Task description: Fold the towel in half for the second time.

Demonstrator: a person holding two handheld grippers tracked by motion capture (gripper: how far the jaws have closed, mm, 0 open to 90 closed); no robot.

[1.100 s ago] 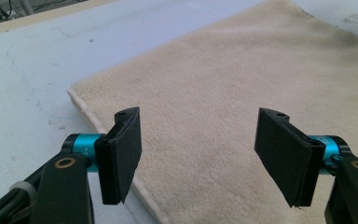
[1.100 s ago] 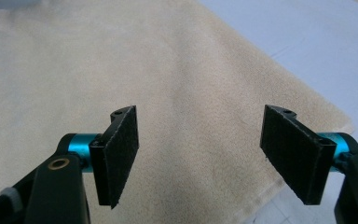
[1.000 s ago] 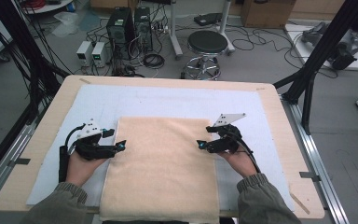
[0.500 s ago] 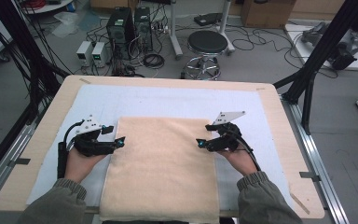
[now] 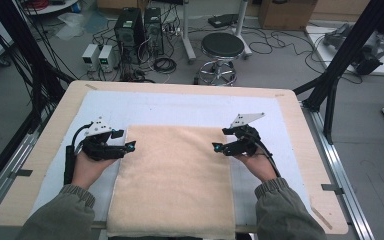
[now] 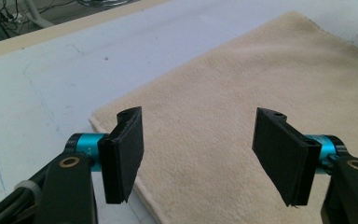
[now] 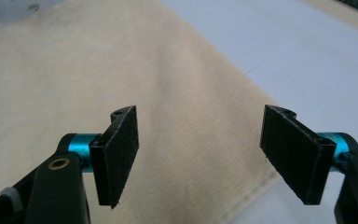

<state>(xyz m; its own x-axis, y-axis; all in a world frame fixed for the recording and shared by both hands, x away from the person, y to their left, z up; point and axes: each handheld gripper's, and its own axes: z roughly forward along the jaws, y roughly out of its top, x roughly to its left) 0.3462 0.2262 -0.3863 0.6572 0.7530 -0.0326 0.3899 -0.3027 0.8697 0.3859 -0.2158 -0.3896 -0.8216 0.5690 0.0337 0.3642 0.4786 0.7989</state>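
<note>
A beige towel (image 5: 175,180) lies flat on the white mat (image 5: 180,107), its near end hanging over the table's front edge. My left gripper (image 5: 128,140) is open at the towel's left edge near the far left corner; in the left gripper view the towel (image 6: 242,93) edge runs between the spread pads (image 6: 123,158). My right gripper (image 5: 219,147) is open at the towel's right edge near the far right corner. The right gripper view has the towel (image 7: 121,70) edge passing between the pads (image 7: 119,154), close above the cloth. Neither gripper holds anything.
The wooden table (image 5: 300,130) has a bare rim around the mat. Black frame posts (image 5: 340,65) stand at the right and left. Beyond the far edge a stool (image 5: 222,47), computer boxes (image 5: 135,25) and cables lie on the floor.
Both grippers have shifted slightly inward onto the towel's side edges, the left one a little farther up the table. Both stay open. The towel has not moved.
</note>
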